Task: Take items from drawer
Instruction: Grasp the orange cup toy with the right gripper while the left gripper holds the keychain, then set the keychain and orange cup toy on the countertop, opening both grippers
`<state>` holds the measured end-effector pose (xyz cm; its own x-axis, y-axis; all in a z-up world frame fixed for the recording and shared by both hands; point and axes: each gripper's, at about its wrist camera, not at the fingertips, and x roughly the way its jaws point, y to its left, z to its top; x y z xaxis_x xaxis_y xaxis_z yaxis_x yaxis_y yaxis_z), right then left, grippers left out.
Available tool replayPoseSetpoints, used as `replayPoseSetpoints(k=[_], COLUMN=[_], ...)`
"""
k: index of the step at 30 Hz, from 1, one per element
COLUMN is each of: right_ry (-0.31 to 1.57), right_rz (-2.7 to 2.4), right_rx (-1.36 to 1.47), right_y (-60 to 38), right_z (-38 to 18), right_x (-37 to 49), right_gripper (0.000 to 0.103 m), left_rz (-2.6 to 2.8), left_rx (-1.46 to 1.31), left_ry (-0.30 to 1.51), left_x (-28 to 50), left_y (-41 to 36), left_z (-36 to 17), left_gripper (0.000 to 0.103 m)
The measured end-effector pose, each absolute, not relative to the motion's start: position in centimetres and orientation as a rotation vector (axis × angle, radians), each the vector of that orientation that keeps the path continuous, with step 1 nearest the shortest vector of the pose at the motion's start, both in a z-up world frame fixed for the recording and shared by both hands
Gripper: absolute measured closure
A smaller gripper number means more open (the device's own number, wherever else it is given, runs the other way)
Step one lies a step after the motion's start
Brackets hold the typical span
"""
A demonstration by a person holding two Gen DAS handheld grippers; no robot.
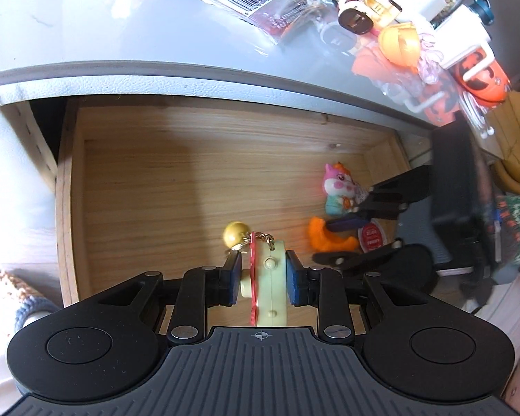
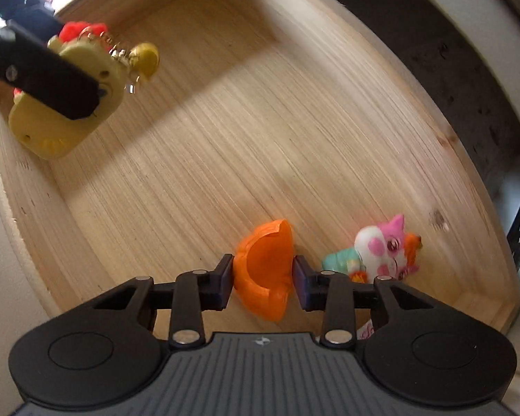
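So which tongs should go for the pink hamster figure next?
Right. The right tongs sit just beside the pink hamster figure, though they are shut on the orange shell piece, which must be dropped off first. The left tongs hold the pale green keychain toy farther away.

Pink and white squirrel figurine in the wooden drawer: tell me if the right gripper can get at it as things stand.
Probably not yet. The right gripper is shut on the orange plastic shell piece. The pink and white squirrel figurine lies uncovered just beside it, so the way looks free once the gripper is emptied.
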<state>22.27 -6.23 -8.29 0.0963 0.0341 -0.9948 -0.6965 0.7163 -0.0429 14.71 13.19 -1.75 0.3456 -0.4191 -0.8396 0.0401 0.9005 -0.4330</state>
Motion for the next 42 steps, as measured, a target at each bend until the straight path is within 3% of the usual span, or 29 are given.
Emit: replayPoseSetpoints(k=[12,16,21,24,27,33,38,42], right_ry=[1.197,1.078,0.783,0.647,0.624,0.739,0.79,0.78], right_rz=[0.604,0.552,0.472,0.397,0.314,0.209,0.209,0.233], right_rx=[-0.326,-0.161,-0.069,-0.077,-0.105,-0.141,-0.141,-0.135], right_y=[-11.7,-15.6,-19.8,-21.1,-21.5,-20.8,-20.1,-19.9], right_z=[2.3,7.5,17.0,20.1,19.3,11.1,7.6,7.4], right_x=[17.9,16.9,17.1,18.7,21.1,26.2,26.3,26.1], right_gripper=[0.068,0.068,0.068,0.068,0.068,0.068,0.07,0.065], left_rz=[-0.368,-0.493,-0.414,-0.322,-0.218,-0.171,-0.117,-0.095], left_rx=[-0.292,-0.356,-0.294,-0.283,-0.274,-0.368,-0.233,-0.217], left_ry=[1.158,0.962,0.636,0.565,0.615,0.783,0.733,0.66], left_x=[14.3,13.4,15.6,19.1,23.3,27.6,27.0,26.3], left_y=[11.5,11.5,12.5,13.0,13.4,14.9,14.6,15.0], left_z=[-1.2,5.5,15.8,17.3,15.0,7.6,6.5,7.4], left_gripper=[0.074,0.073,0.073,0.073,0.073,0.072,0.066,0.068])
